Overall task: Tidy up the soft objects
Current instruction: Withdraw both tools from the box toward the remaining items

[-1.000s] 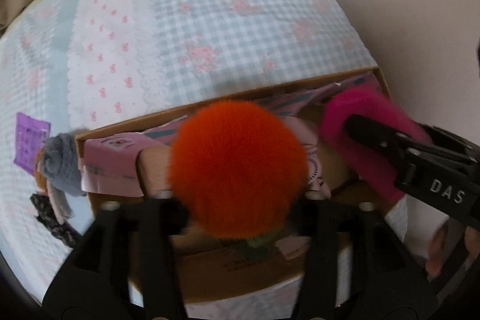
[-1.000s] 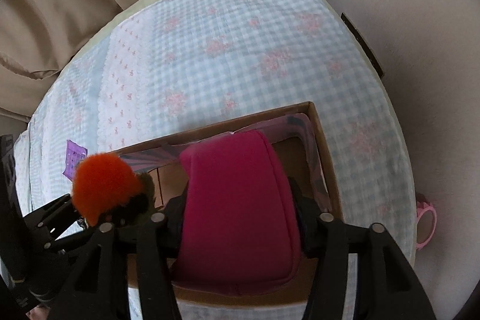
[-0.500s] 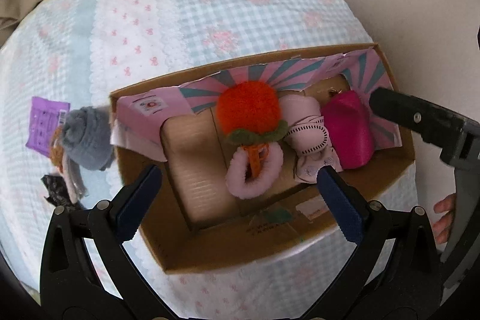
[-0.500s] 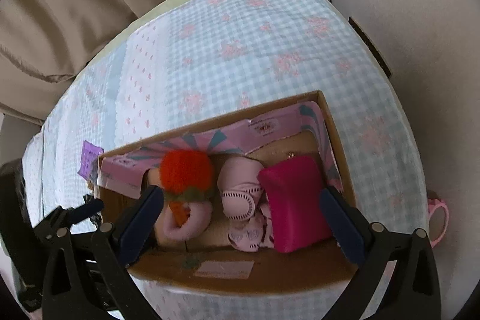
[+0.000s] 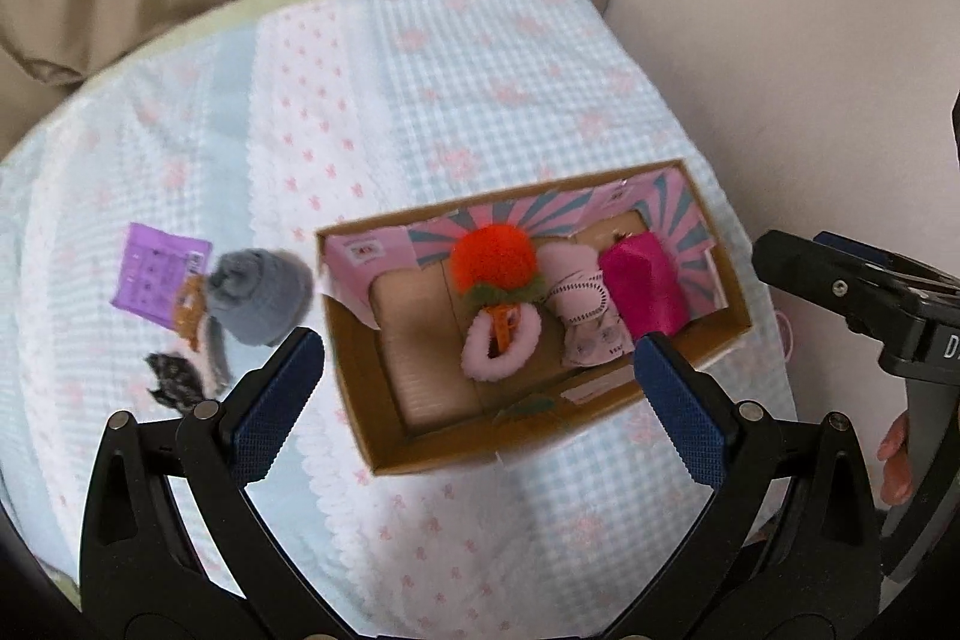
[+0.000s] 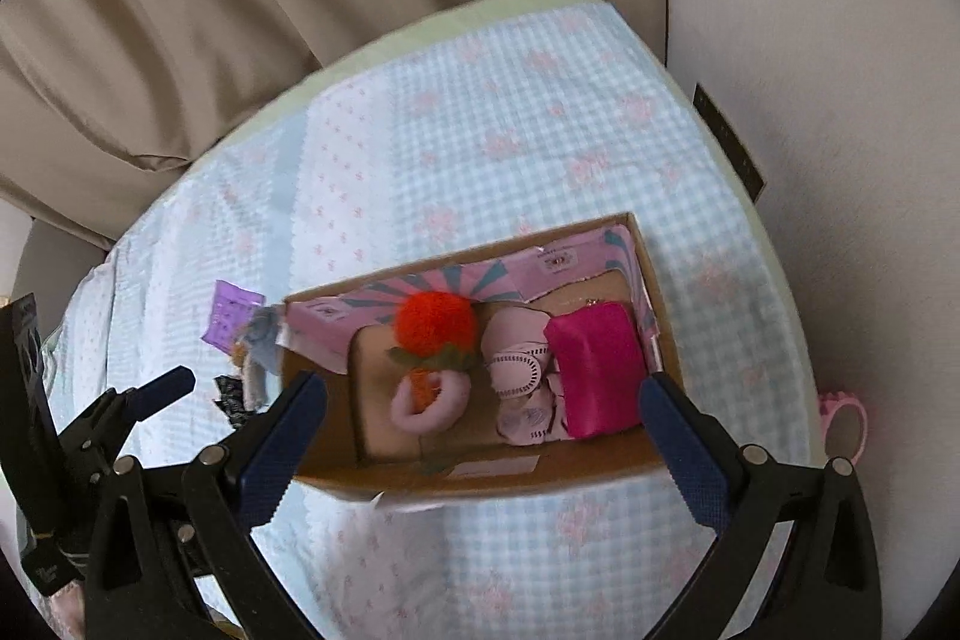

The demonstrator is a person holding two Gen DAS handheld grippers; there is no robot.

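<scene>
Lying below spread fingers (image 5: 270,400): orange pompom (image 5: 492,259).

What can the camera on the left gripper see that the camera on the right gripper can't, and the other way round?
Only the left wrist view shows the whole fluffy grey knitted hat beside the box, and a fingertip at the right edge.

Only the right wrist view shows the pink plastic ring toy off the bed's edge and the dark strip on the wall.

Both show the open cardboard box holding the fuzzy orange pompom and the bright pink fabric pouch, plus the purple card. Each gripper's jaws have just been opening and hold nothing.
</scene>
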